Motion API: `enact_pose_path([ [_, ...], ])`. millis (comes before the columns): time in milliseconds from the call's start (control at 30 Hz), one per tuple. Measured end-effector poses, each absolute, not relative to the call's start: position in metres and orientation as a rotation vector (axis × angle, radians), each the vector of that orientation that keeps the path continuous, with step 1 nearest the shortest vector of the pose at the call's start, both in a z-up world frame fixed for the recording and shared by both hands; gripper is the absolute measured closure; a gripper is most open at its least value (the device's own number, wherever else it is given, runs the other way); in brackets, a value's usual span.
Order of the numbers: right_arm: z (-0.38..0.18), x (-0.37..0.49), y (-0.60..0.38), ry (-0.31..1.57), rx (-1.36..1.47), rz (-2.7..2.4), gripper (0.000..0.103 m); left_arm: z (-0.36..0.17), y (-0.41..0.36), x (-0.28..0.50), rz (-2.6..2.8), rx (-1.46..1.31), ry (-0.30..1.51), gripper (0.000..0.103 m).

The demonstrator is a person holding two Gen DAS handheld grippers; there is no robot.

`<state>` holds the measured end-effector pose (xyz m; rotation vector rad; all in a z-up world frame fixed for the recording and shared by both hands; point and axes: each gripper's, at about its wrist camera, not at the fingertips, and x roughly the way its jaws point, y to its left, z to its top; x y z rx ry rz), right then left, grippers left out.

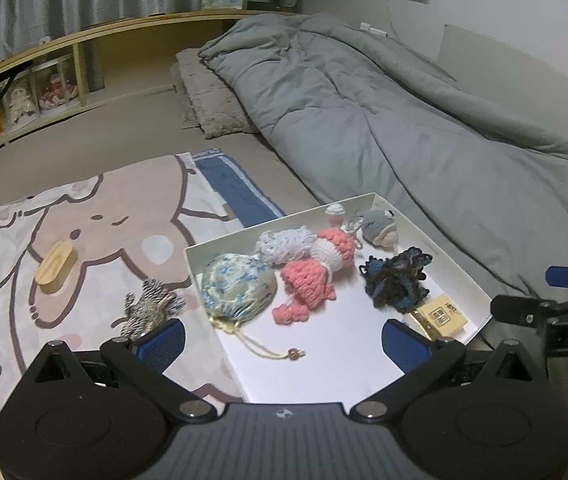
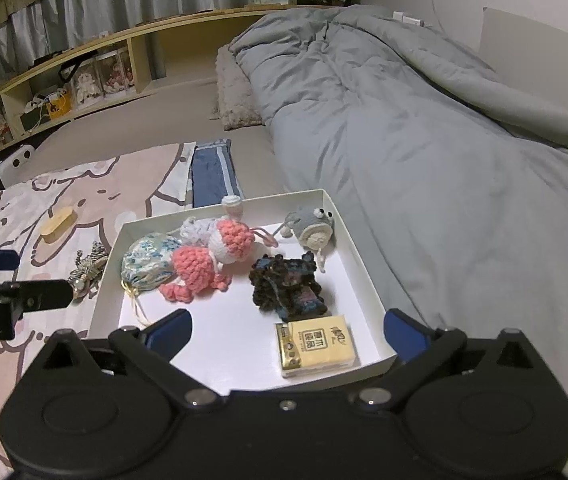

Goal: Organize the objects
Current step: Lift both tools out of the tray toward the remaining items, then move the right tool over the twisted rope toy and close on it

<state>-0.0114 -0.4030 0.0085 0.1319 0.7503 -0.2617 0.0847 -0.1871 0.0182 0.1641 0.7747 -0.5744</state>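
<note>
Between the spread blue pads of the left gripper [image 1: 283, 344], which holds nothing, lies the near-left part of the white box [image 1: 420, 222]. The right gripper [image 2: 288, 338], equally wide and empty, hovers over the box's near edge.

By the look of it most of the sorting is done: a floral pouch [image 1: 238, 284], pink crochet toys [image 1: 316, 276], a dark crochet piece [image 1: 398, 280], a grey whale [image 1: 380, 226] and a yellow packet [image 2: 316, 344] already sit inside.

Two things remain out on the cartoon blanket [image 1: 12, 240]: a striped knit toy [image 1: 152, 308] just left of the box, and farther left a wooden oval block [image 1: 56, 266], its long axis running near-left to far-right.
</note>
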Motion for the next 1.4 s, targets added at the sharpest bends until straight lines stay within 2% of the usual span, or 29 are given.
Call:
enact_pose_path([
  [500,0.012,-0.01,-0.384,0.748,0.144,-0.266,0.0,0.013,-0.134,0.088,-0.522,0.118,0.771,0.0],
  [1400,-0.005,0.091,-0.272,0.69,0.121,-0.056,0.0,0.003,0.007,0.156,-0.228,-0.033,0.711,0.0],
])
